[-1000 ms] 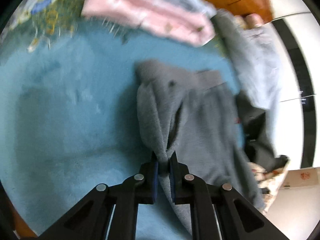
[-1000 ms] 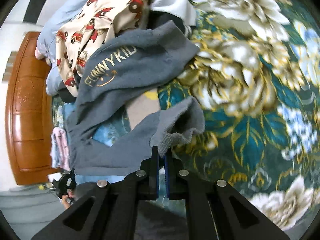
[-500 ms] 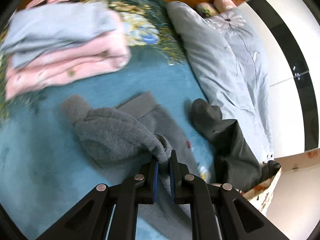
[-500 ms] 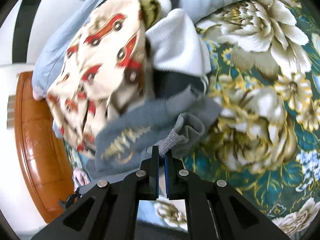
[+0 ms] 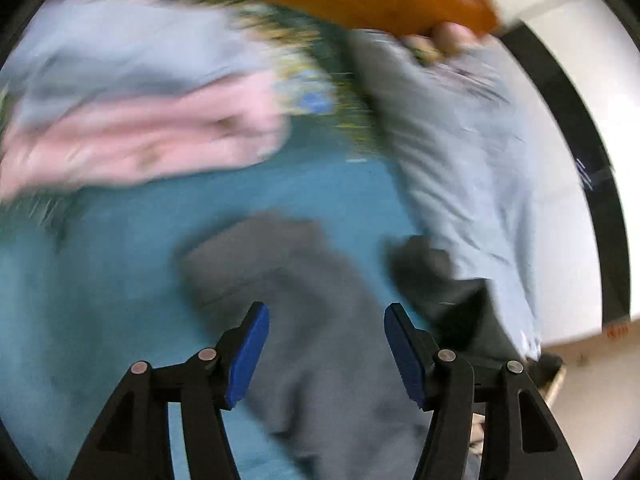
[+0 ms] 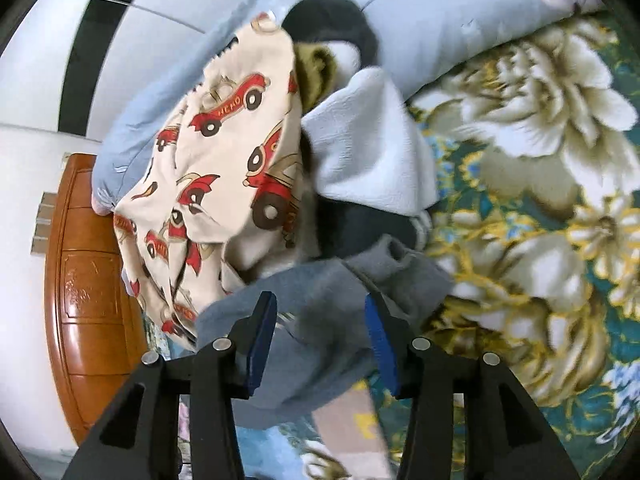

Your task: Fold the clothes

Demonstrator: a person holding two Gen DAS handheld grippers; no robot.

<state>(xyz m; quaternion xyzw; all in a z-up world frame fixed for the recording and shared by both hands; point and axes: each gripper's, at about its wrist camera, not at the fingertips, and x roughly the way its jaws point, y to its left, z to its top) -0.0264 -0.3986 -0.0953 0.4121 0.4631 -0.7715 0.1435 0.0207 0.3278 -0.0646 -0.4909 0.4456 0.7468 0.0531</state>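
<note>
A grey sweatshirt (image 5: 304, 320) lies bunched on the teal bedspread (image 5: 120, 288) in the blurred left wrist view. My left gripper (image 5: 326, 340) hangs open just above it, blue pads wide apart, holding nothing. In the right wrist view the same grey sweatshirt (image 6: 320, 320) lies folded over itself at the edge of a clothes pile. My right gripper (image 6: 320, 338) is open over it, with the fabric lying loose between the pads. A cuff (image 6: 396, 260) curls up at the sweatshirt's far corner.
Folded pink and light-blue clothes (image 5: 140, 120) are stacked at the back left. A dark garment (image 5: 448, 296) and a grey quilt (image 5: 460, 140) lie to the right. A car-print garment (image 6: 224, 168), a white fleece (image 6: 368, 152) and the wooden headboard (image 6: 88, 260) are nearby.
Both grippers were shut on the grey sweatshirt and have opened, and the cloth has dropped onto the bed. The left view has swung and is motion-blurred.
</note>
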